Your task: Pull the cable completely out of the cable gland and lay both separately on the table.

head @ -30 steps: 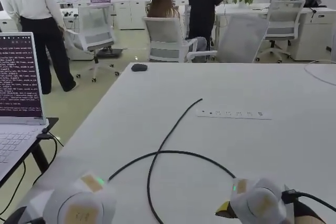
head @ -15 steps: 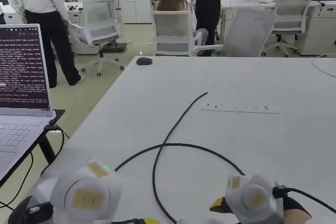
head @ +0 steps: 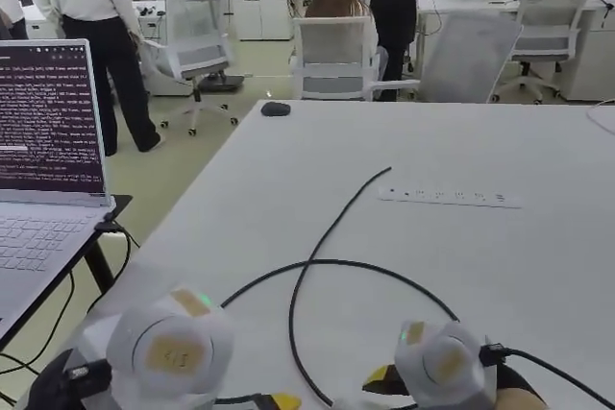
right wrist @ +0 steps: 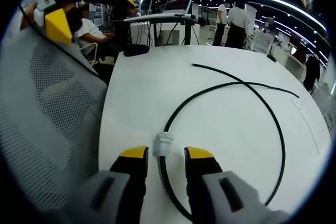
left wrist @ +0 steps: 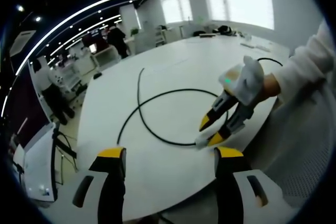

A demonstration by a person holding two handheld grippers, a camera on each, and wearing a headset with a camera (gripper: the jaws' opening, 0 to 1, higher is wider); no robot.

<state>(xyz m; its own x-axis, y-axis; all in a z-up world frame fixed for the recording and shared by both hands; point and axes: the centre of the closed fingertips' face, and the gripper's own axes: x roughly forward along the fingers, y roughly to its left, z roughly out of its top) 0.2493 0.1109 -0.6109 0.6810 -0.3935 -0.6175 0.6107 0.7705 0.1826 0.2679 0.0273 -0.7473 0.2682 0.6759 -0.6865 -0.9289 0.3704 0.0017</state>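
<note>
Office workbench: at the near edge of the white table, your right gripper straddles the white cable gland. The gland lies on the tabletop with the black cable threaded through it. The gripper's yellow-tipped fingers stand narrowly apart, one on each side of the gland. In the right gripper view the gland sits close to the left-hand finger, and the gap on the other side has the cable running through it. From the gland the cable sweeps out in a wide loop across the table and crosses itself near the middle. Its free tip points towards the far edge, just short of a power strip set into the tabletop. Your left gripper hovers by the near edge, to the left of the right one and facing it. Its fingers are wide apart with nothing between them. A laptop stands open beside the table's left edge, and a dark mouse rests at the far edge.
</note>
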